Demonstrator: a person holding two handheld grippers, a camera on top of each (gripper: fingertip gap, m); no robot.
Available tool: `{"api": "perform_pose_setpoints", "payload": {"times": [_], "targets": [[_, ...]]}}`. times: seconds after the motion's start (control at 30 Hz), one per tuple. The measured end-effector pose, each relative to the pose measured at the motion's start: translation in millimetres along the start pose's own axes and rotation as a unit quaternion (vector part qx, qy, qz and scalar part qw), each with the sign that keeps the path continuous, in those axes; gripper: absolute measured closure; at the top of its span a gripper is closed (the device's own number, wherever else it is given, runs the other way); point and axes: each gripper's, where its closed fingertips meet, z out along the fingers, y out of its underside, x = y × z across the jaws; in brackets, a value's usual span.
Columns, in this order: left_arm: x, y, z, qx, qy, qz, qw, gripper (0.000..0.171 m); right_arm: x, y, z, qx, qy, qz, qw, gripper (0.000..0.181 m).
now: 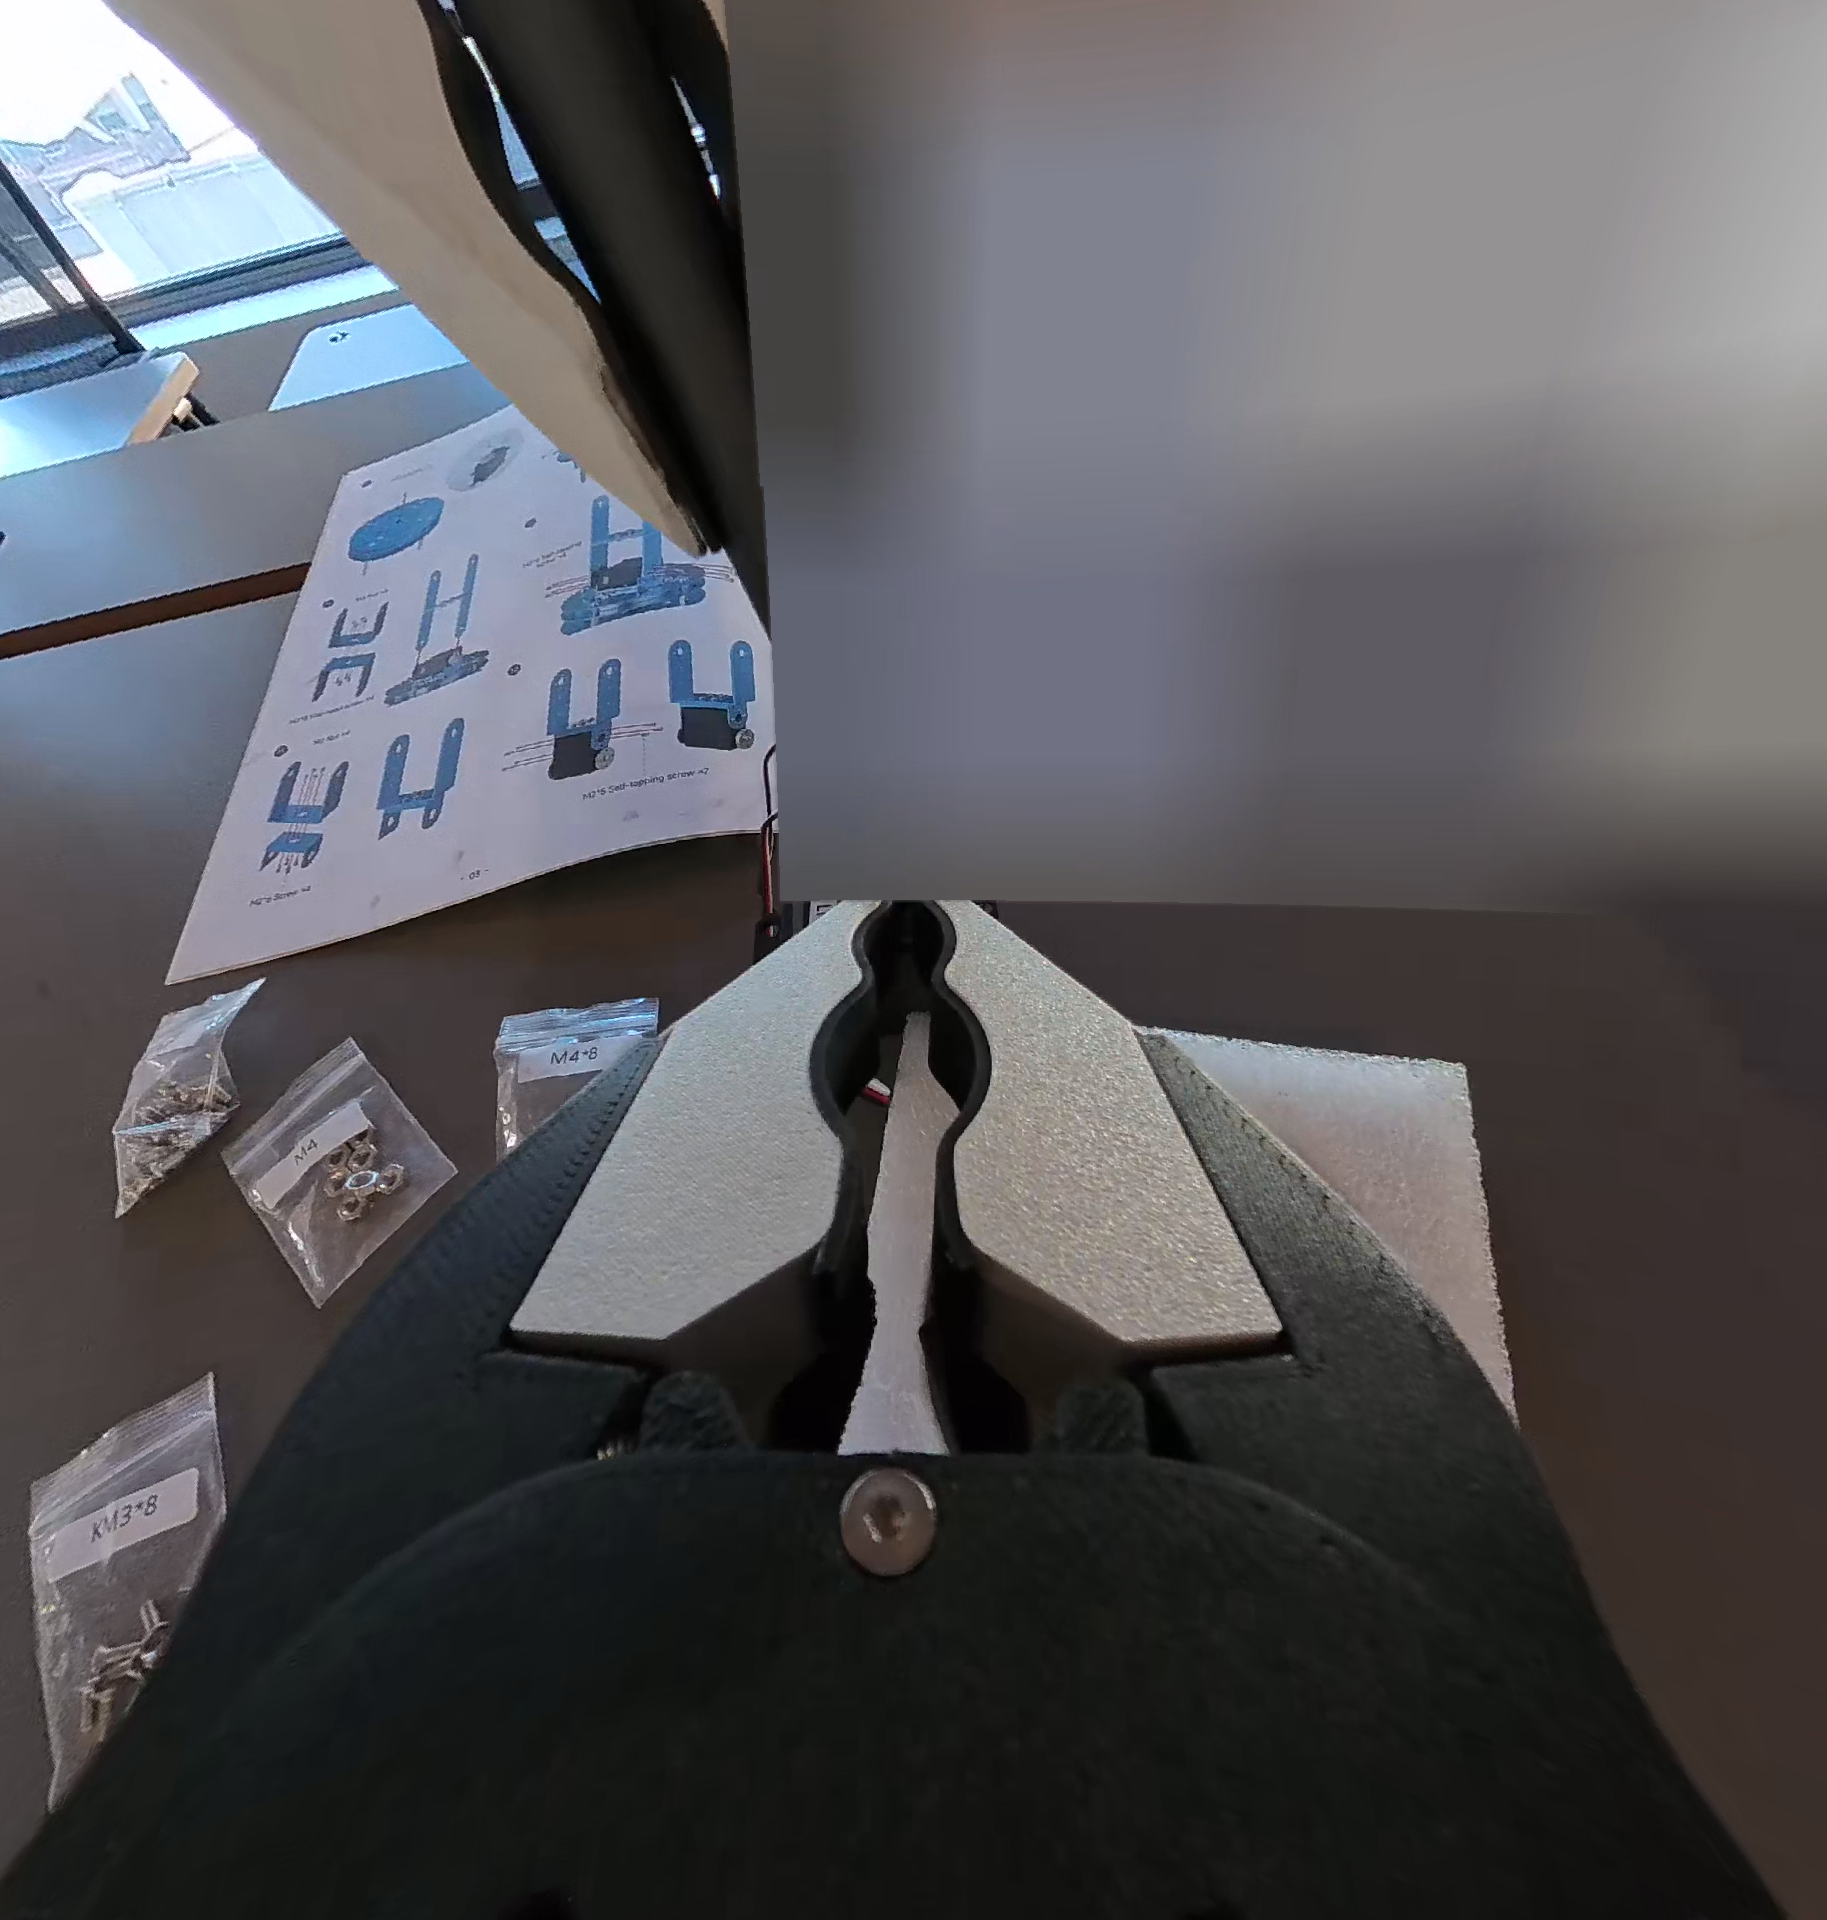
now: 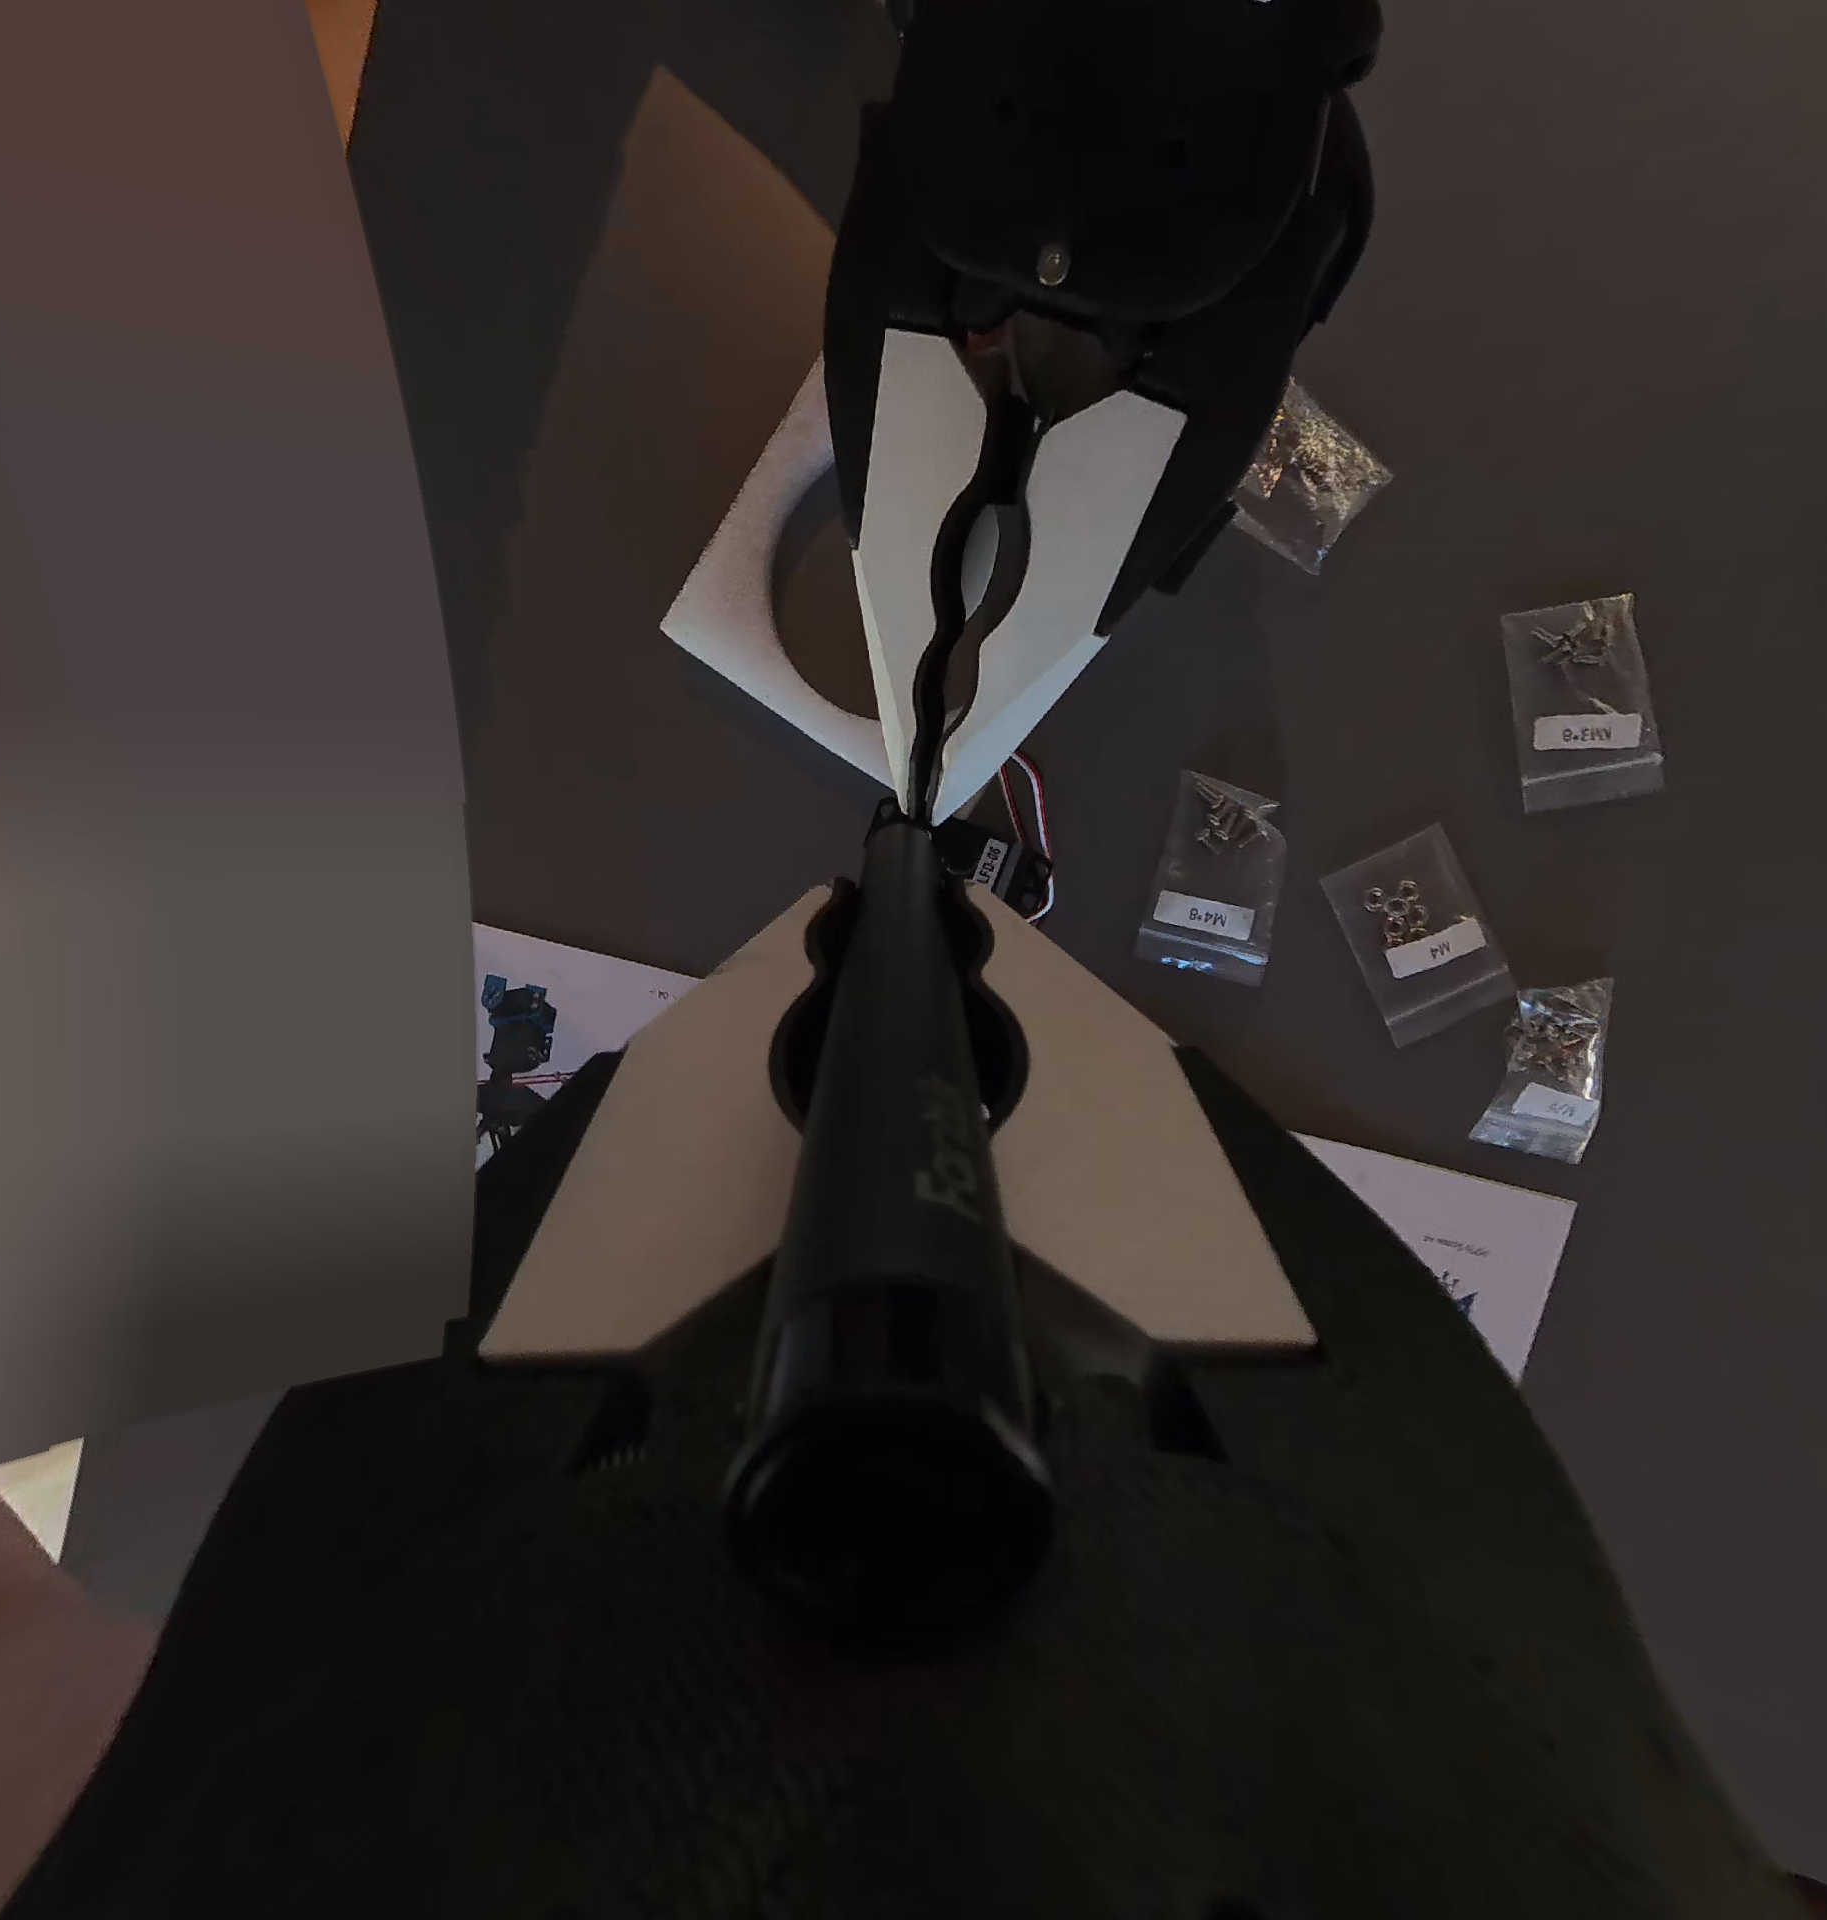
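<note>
- Right gripper: fingers clamped around a black screwdriver, which runs forward along the fingers; its tip reaches a small black servo motor.
- Left gripper: fingers nearly pressed together, tips at the servo motor, seemingly pinching it; the contact itself is hidden. Left wrist view shows only a thin gap between its fingers.
- Servo has red, white and dark wires coming off it.
- White foam block with a round hole lies under the left gripper, on a dark table.
- Small clear bags of screws and nuts lie to one side, apart from the servo.
- Printed instruction sheet with blue part drawings lies flat on the table.
- Window at the far left in the left wrist view.
</note>
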Motion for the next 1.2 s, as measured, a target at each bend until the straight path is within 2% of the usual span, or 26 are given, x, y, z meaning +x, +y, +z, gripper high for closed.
{"api": "perform_pose_setpoints", "payload": {"times": [0.6, 1.03, 1.07, 1.1, 1.13, 1.2], "targets": [[0, -5, 0, -0.011, -0.008, -0.007, 1.000, 0.171, -1, -12, 6, -0.107, -0.005, -0.047, 0.993, 0.164], [-1, -3, 1, -0.014, -0.009, -0.026, 1.000, 0.171, 1, -14, 6, -0.094, 0.033, 0.063, 0.993, 0.165], [-4, -3, -1, -0.015, -0.018, -0.027, 0.999, 0.160, 1, -13, 6, -0.094, 0.037, 0.064, 0.993, 0.165], [-11, -1, -3, -0.020, -0.038, -0.030, 0.999, 0.134, 1, -14, 7, -0.092, 0.038, 0.065, 0.993, 0.165], [-15, 1, -5, -0.028, -0.046, -0.034, 0.998, 0.121, 0, -14, 7, -0.090, 0.039, 0.065, 0.993, 0.165], [-10, 2, -9, -0.019, -0.014, -0.049, 0.999, 0.132, 0, -14, 7, -0.089, 0.041, 0.067, 0.993, 0.165]]}}
